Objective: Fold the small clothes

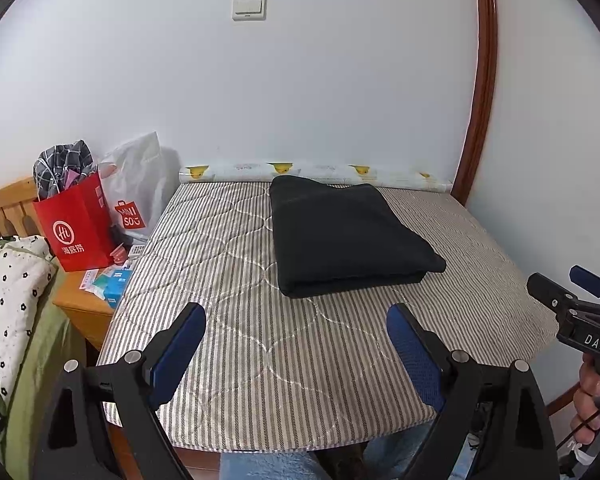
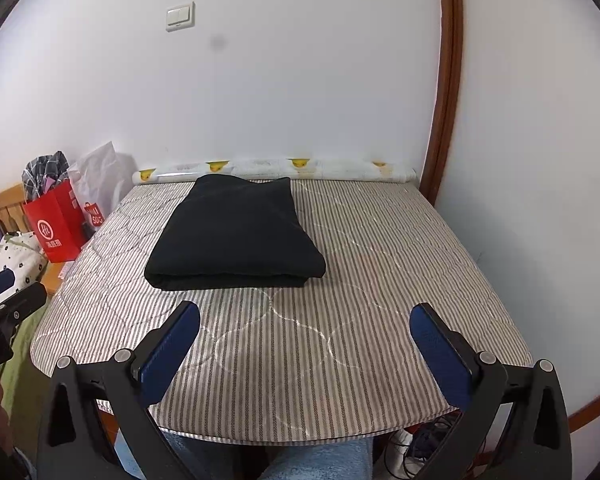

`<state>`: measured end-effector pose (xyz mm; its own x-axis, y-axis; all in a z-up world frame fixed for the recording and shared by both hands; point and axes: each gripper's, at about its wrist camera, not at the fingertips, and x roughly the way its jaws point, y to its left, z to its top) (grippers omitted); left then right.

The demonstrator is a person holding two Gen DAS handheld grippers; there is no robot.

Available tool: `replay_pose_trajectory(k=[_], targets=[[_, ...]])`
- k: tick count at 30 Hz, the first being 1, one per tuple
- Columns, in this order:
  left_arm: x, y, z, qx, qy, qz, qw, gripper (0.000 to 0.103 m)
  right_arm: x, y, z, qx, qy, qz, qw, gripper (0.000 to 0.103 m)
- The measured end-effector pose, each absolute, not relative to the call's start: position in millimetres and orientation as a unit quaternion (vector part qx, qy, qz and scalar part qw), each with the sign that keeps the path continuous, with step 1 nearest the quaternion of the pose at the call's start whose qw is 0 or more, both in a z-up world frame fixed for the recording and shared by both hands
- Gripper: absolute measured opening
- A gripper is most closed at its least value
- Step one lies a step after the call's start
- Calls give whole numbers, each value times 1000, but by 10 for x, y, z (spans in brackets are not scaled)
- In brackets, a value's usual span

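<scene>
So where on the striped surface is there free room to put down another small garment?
Bare patches on the striped pad: the wide strip between the folded black garment and the near edge, and the side toward the door frame. Crowded: left beyond the pad, by the red bag.

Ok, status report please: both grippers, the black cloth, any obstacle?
Left hand-held gripper open, right hand-held gripper open. Black cloth folded on striped pad. Nothing in the way.

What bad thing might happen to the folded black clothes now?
The black garment already lies folded on the striped pad. Both the left gripper and right gripper hover with jaws open; grabbing one layer might undo the fold. Pushing it back could bump the duck-print roll.
</scene>
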<state>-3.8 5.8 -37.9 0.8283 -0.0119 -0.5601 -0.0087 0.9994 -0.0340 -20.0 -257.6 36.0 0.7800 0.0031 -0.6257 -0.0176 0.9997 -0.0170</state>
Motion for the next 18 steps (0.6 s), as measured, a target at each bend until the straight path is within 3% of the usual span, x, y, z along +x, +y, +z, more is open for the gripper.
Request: replay_pose_trajectory(k=[18], targets=[[-37,40,-374,-16,294,-1,956,92,-184,-2607,377,-15,332,5,943,103]])
